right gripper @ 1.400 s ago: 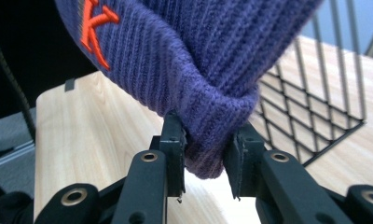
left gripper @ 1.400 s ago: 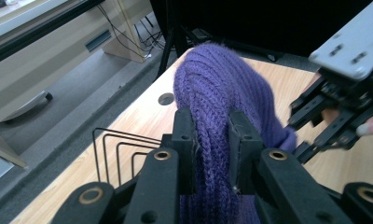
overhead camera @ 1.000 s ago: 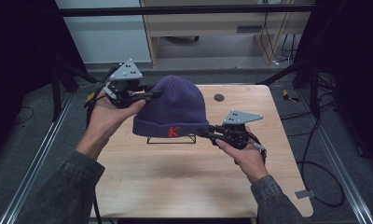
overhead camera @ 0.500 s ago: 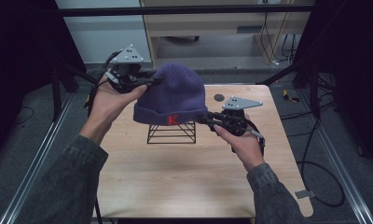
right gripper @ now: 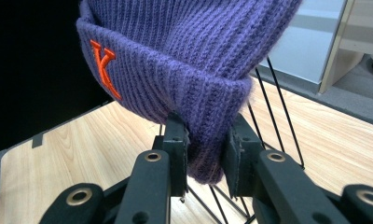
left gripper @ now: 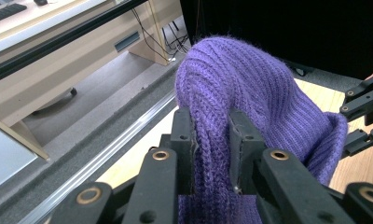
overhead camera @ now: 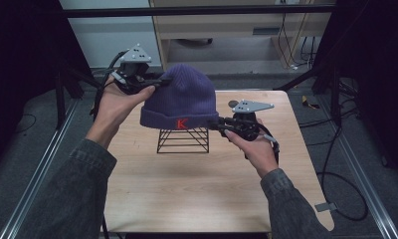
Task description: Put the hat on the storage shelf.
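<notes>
Both grippers, left gripper [overhead camera: 159,82] and right gripper [overhead camera: 216,124], pinch the beanie [overhead camera: 179,99] tight, held above the wire stand [overhead camera: 183,141]; they should keep level and move together so knit doesn't snag.

Left gripper [left gripper: 211,135] jaws clamped on a fold of the purple knit beanie [left gripper: 259,93], hat bulging up and right toward the other gripper [left gripper: 364,116] at frame edge, wooden table [left gripper: 357,158] beneath, grey floor and metal rail [left gripper: 114,140] at left.
</notes>
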Tool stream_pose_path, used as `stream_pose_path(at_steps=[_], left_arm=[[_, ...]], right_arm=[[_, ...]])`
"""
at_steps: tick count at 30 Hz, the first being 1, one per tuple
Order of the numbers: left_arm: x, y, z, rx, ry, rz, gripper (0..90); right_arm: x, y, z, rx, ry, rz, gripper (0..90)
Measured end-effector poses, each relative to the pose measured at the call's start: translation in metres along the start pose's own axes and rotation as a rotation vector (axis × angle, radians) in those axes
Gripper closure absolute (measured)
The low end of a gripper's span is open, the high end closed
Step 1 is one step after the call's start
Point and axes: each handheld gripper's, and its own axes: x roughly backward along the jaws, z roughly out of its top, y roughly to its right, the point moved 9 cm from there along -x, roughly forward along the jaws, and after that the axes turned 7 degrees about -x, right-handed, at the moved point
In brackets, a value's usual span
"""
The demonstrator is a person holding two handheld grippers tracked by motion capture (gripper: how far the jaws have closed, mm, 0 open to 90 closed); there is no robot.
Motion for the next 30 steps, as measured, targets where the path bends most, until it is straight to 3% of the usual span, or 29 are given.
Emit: stream_pose_path(at_steps=[8,16,23,30], left_arm=[[-0.002,-0.002,0.001,-0.003,-0.012,0.006,74.2],[-0.011,-0.017,0.005,-0.003,-0.017,0.032,73.9],[-0.02,-0.035,0.006,0.023,0.013,0.039,73.8],[-0.037,-0.043,0.003,0.002,-0.016,0.049,73.7]], right_arm=[[0.0,0.003,0.0,0.01,-0.005,-0.013,73.1],[-0.013,0.017,0.009,0.031,-0.018,-0.056,72.9],[-0.023,0.031,0.021,0.006,0.016,-0.078,72.7],[-0.035,0.045,0.02,-0.02,0.017,-0.09,72.5]])
